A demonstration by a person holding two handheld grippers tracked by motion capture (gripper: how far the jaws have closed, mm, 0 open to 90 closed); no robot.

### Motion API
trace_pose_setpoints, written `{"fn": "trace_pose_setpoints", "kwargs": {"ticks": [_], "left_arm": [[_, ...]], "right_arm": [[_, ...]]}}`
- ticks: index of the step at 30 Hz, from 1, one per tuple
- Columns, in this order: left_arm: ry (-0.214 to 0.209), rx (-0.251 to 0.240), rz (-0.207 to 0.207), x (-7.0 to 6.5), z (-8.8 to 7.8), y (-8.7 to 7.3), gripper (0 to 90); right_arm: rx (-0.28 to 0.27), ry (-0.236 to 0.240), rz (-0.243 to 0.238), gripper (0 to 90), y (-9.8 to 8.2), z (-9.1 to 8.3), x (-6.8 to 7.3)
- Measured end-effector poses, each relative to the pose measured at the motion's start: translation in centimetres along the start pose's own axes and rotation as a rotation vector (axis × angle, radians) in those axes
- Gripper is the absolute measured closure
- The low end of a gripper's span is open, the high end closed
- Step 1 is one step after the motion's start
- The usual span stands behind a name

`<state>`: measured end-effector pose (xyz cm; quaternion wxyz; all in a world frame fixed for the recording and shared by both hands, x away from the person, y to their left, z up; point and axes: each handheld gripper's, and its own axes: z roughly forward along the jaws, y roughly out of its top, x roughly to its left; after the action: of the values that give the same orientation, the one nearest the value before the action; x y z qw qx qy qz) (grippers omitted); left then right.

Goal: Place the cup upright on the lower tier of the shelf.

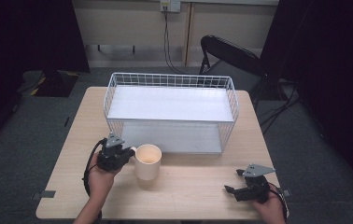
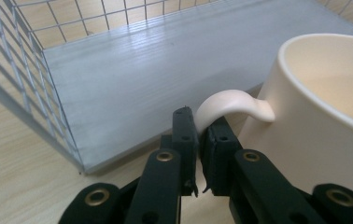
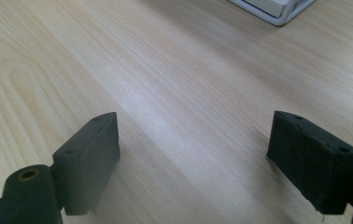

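Table [image 1: 188, 186]: wire basket [image 1: 171, 112] at my far edge.
Left gripper [image 2: 198, 140]: clamped on mug [image 1: 147, 161] handle.
Right gripper [image 3: 193, 158]: wide, near right corner.

I see a white wire basket [image 1: 171, 109] standing on the far half of my pale wood worktop [image 1: 198, 191]; behind it a black folding chair [image 1: 230, 58]; cables [image 1: 167, 42] hang from a wall socket [image 1: 170, 5]; grey carpet [image 1: 30, 140] lies all round.
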<state>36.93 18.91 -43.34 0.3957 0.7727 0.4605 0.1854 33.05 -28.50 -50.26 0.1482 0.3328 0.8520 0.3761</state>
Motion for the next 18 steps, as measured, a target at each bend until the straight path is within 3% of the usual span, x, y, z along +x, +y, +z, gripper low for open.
{"fn": "trace_pose_setpoints", "kwargs": {"ticks": [18], "left_arm": [[0.064, -0.027, -0.009, -1.5, 2.1, 1.5, 84.6]], "right_arm": [[0.000, 0.000, 0.000, 16.1, 0.0, 0.0, 0.0]]}}
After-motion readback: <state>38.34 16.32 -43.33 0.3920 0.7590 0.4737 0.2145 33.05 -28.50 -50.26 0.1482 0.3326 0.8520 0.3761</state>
